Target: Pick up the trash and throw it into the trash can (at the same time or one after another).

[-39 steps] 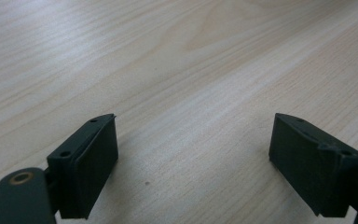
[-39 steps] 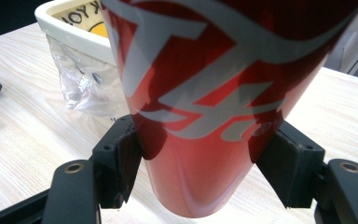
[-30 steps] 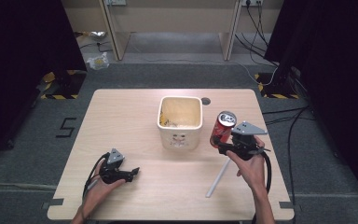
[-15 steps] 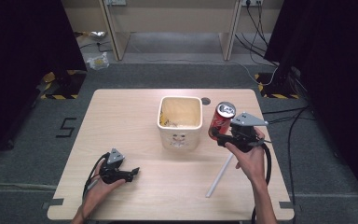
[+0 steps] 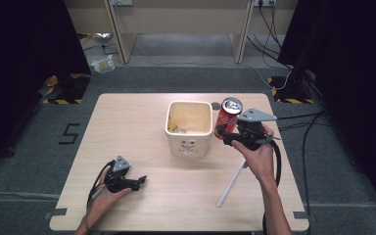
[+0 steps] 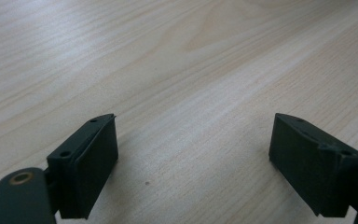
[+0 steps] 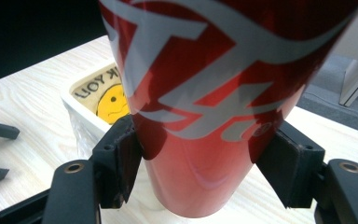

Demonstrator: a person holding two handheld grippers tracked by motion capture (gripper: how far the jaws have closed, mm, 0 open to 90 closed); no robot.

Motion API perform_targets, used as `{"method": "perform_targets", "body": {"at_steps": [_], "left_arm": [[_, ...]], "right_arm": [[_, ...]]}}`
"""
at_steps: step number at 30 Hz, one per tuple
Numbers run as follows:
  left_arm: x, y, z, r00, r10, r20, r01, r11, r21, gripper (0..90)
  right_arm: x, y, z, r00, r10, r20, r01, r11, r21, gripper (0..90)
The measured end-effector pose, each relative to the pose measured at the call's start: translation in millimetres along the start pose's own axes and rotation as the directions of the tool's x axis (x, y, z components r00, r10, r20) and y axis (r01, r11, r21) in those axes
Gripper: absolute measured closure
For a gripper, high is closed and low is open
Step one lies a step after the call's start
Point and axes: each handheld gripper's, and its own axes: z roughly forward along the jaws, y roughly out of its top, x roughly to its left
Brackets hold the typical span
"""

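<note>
A red drink can (image 5: 228, 116) with white lettering hangs above the table just right of the cream bin (image 5: 189, 128), tilted a little. My right gripper (image 5: 223, 135) is shut on it. In the right gripper view the can (image 7: 214, 93) sits between both pads (image 7: 121, 163), pressed on each side, with the bin (image 7: 93, 105) behind it at left. My left gripper (image 5: 141, 180) rests low at the table's front left, open. In the left gripper view its jaws stand wide over bare wood (image 6: 191, 93), nothing between them.
A white straw or stick (image 5: 231, 182) lies on the table (image 5: 127, 117) below the right hand. A small dark disc (image 5: 216, 105) sits behind the bin. Cables and desk legs are on the floor beyond the table's far edge.
The right gripper has lifted the can and carried it up and slightly left, closer to the bin's rim. The left gripper has stayed where it was.
</note>
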Motion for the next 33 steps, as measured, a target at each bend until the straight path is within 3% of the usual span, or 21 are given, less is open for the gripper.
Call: {"method": "perform_targets", "body": {"at_steps": [19, 33], "left_arm": [[0.0, 0.0, 0.0, 1.0000, 0.000, 0.000, 0.000, 1.0000, 0.000, 14.6], [0.1, 0.0, 0.0, 1.0000, 0.000, 0.000, 0.000, 1.0000, 0.000, 14.6]], "right_arm": [[2.9, 25.5, 13.6, 0.9996, -0.007, -0.028, 0.008, 1.000, 0.016, 34.0], [12.9, 42.8, 46.3, 0.9973, -0.010, -0.072, 0.012, 0.999, 0.032, 34.0]]}}
